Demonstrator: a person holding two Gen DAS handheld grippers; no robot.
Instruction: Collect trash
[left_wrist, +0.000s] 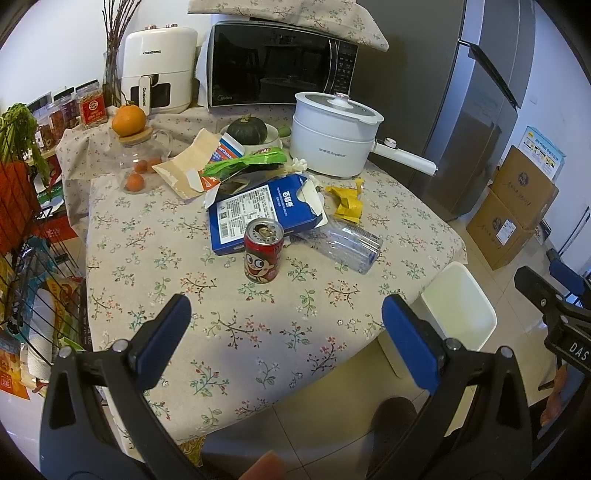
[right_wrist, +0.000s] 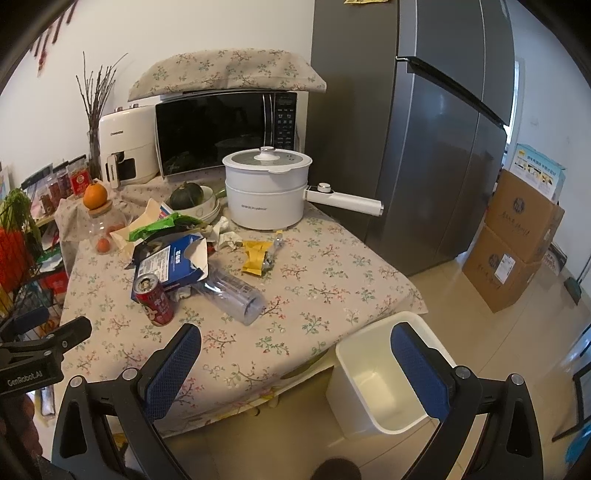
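Trash lies in a heap on the floral tablecloth (left_wrist: 258, 325): a red can (left_wrist: 263, 251) standing upright, a torn blue carton (left_wrist: 258, 214), a clear plastic bottle (left_wrist: 347, 243) on its side, a yellow wrapper (left_wrist: 349, 203), a green packet (left_wrist: 243, 162) and a torn paper bag (left_wrist: 188, 162). A white bin (right_wrist: 384, 373) stands on the floor by the table's near right corner. My left gripper (left_wrist: 286, 317) hovers open over the near table edge, short of the can. My right gripper (right_wrist: 295, 345) is open above the table corner and the bin; its right pad (right_wrist: 417, 369) overlaps the bin. Neither holds anything.
At the back stand a white electric pot (left_wrist: 332, 140) with a long handle, a microwave (left_wrist: 280, 62), an air fryer (left_wrist: 159, 70), a squash in a bowl (left_wrist: 247, 129) and a glass jar topped by an orange (left_wrist: 129, 118). A wire rack (left_wrist: 33, 258) is left, a fridge (right_wrist: 424, 129) and cardboard boxes (right_wrist: 513, 240) right.
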